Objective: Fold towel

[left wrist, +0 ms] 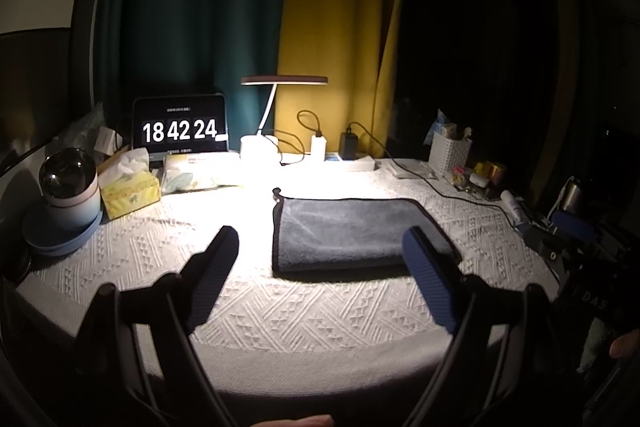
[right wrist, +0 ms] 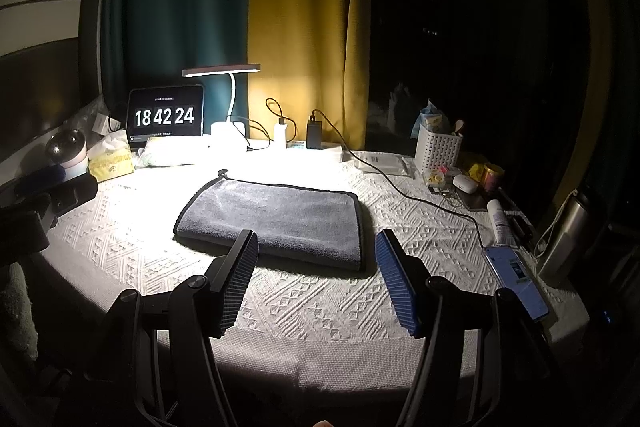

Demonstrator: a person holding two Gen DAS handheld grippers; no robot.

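Note:
A grey towel with black edging [left wrist: 352, 233] lies folded flat on the white textured tablecloth [left wrist: 280, 307]; a small black loop sticks out at its far left corner. It also shows in the right wrist view [right wrist: 276, 219]. My left gripper [left wrist: 320, 239] is open and empty, held above the table's near side, its right finger over the towel's near right corner. My right gripper [right wrist: 316, 239] is open and empty, just short of the towel's near edge. The right gripper's body also shows at the left view's right edge [left wrist: 576, 251].
At the back stand a clock tablet [left wrist: 180, 129], a lit desk lamp [left wrist: 260, 143], chargers with cables [left wrist: 348, 145] and a white basket [left wrist: 450, 153]. Tissue box [left wrist: 130, 189] and round device [left wrist: 66, 187] sit left. Phone [right wrist: 516, 279], flask [right wrist: 568, 231] and small items lie right.

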